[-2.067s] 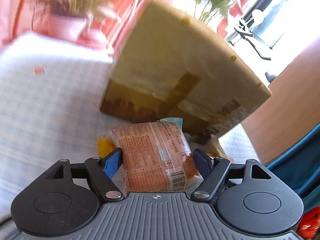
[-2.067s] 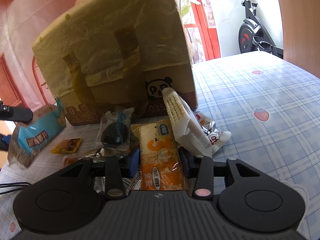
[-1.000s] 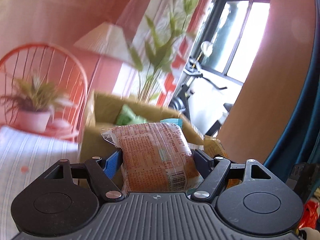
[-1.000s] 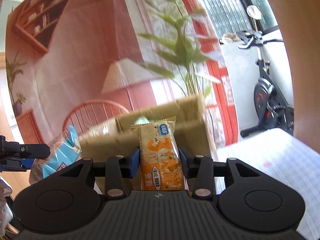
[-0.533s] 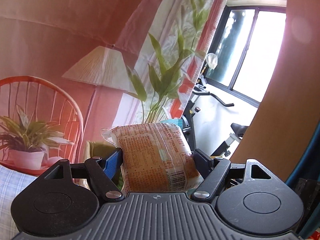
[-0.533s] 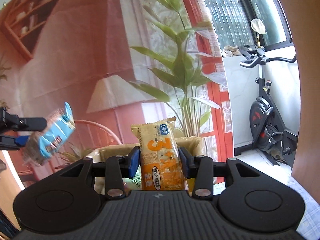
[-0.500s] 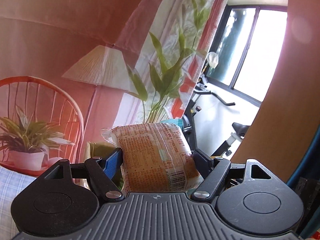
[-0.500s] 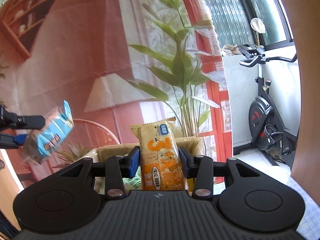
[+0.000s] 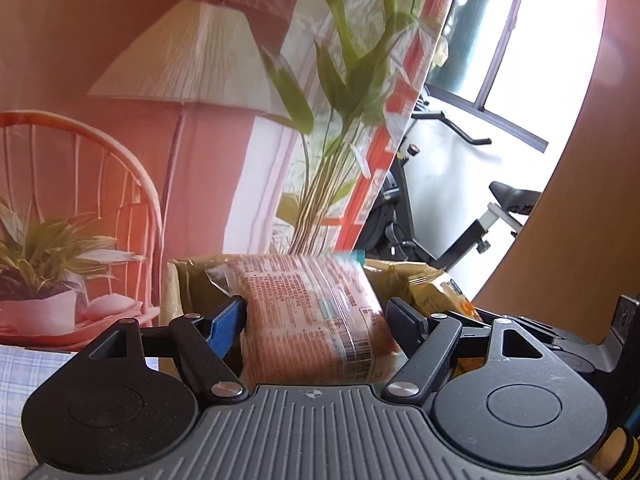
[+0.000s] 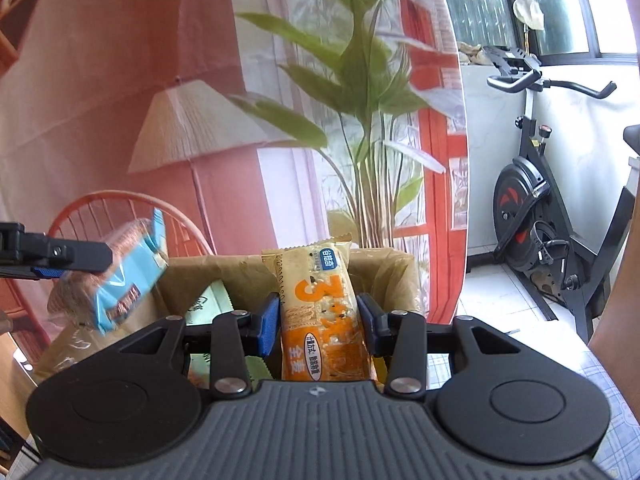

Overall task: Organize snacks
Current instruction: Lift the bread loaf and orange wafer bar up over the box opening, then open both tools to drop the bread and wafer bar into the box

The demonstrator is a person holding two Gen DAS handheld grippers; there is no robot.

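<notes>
My left gripper (image 9: 316,308) is shut on a pinkish-orange snack packet (image 9: 308,312), held over the open cardboard box (image 9: 188,280). In the right wrist view the same left gripper (image 10: 60,258) shows at the left edge, and its packet (image 10: 120,276) has a blue front. My right gripper (image 10: 318,308) holds an orange cracker packet (image 10: 320,300) upright above the box (image 10: 384,276). Its jaws are opening, with the pads still at the packet's sides. That cracker packet (image 9: 436,292) also shows at the right in the left wrist view. A green packet (image 10: 212,304) lies inside the box.
A printed backdrop (image 9: 100,40) with a lamp, a chair and plants hangs behind the box. An exercise bike (image 10: 540,216) stands at the right by the window. The checked tablecloth (image 9: 16,380) shows at the lower left, and a wooden panel (image 9: 580,160) curves along the right.
Both grippers carried their packets up from the pile on the table to above the open box. The box's mouth now lies close under both packets, and the two grippers have drawn nearer each other.
</notes>
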